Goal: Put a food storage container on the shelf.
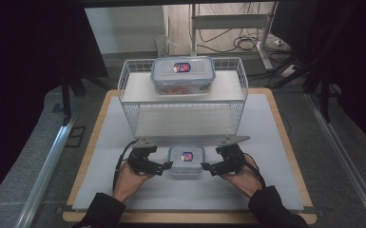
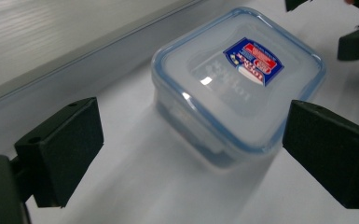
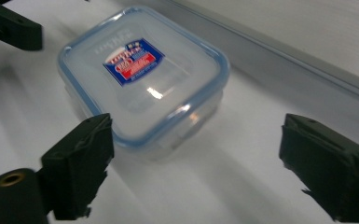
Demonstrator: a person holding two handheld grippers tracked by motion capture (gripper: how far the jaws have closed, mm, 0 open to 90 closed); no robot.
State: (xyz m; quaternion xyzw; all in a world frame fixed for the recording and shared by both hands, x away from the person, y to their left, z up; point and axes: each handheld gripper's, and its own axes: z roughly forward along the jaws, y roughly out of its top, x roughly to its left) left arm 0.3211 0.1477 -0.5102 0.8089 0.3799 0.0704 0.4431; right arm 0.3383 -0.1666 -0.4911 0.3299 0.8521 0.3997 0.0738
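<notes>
small box (image 1: 186, 159) on table | left tongs (image 1: 167, 166) open | right tongs (image 1: 205, 166) open

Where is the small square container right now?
In the high view the small square container sits on the white table mat, near the front centre, between the left gripper and the right gripper, just in front of the wire rack.

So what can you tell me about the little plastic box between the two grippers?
The little box is a square food container of clear plastic with rounded corners. Its lid has a blue rim and a red and blue sticker in the middle, and it is shut. It sits flat on the white table, just in front of the wire rack. The left gripper and right gripper flank it, jaws open, not touching.
</notes>
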